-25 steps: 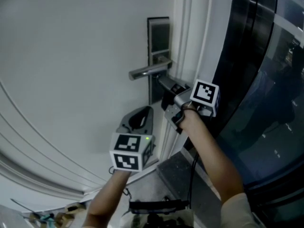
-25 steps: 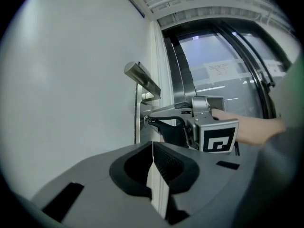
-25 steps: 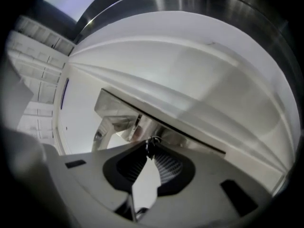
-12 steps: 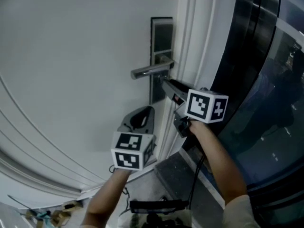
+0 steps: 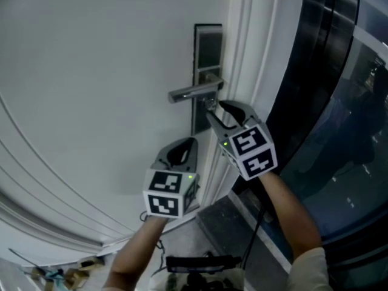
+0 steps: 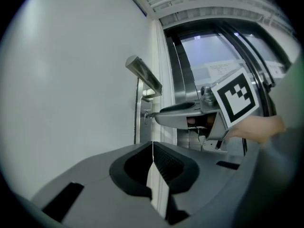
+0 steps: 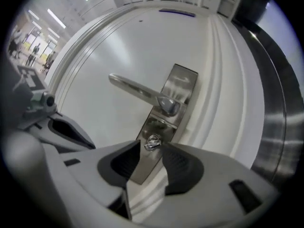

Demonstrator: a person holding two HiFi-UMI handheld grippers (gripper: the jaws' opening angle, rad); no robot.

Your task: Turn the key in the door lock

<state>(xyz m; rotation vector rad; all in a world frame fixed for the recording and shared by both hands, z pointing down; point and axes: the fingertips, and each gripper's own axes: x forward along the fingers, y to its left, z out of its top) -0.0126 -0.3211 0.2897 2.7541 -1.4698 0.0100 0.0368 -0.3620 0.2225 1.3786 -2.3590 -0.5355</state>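
While my left gripper [image 5: 183, 143] hangs idle by the white door [image 5: 91, 71], jaws pressed together on nothing, my right gripper [image 5: 217, 109] has just been opening its jaws, now wide either side of the small silvery key [image 7: 152, 141]. Best to close squarely on its head before any twist. It glints, seated in the brushed-steel lock plate [image 7: 183, 87] below the lever handle [image 7: 135, 89].

Right of the white frame [image 5: 245, 47] stands a dark glass wall [image 5: 345, 114] with black metal posts [image 5: 303, 35]. A grey speckled floor slab [image 5: 221, 223] lies at its foot. Small clutter [image 5: 60, 276], too blurred to name, lies at the near left. Strip lights [image 7: 56, 18] glow on a far ceiling.
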